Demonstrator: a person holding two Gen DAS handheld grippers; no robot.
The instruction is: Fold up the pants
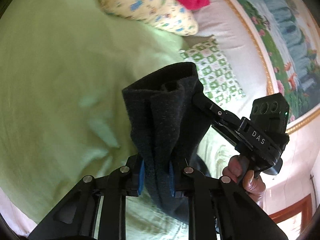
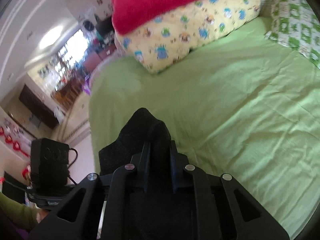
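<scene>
While both tools hold the dark pants [image 1: 164, 108] up off the bed, the step in hand looks like carrying the garment out over the green sheet [image 2: 230, 110] to lay it flat. Nearest the left camera, the left tool [image 1: 156, 177] is clenched on a bunched ridge of the fabric, its blue pads pressed against either side. Just beyond, the right tool [image 1: 197, 98] reaches in from the right and bites the upper edge of the same cloth; in its own view the right tool [image 2: 159, 170] is closed on a dark hump of pants [image 2: 144, 134]. The 2 grips sit close together, so the cloth hangs in folds rather than stretched. To do this well, the tools should probably draw apart until the held edge runs taut, then lower the hanging end first onto the open sheet. Farther off, the yellow patterned pillow [image 2: 192, 30] and the red cloth [image 2: 160, 0] on it lie at the bed's head, well apart from the landing area.
</scene>
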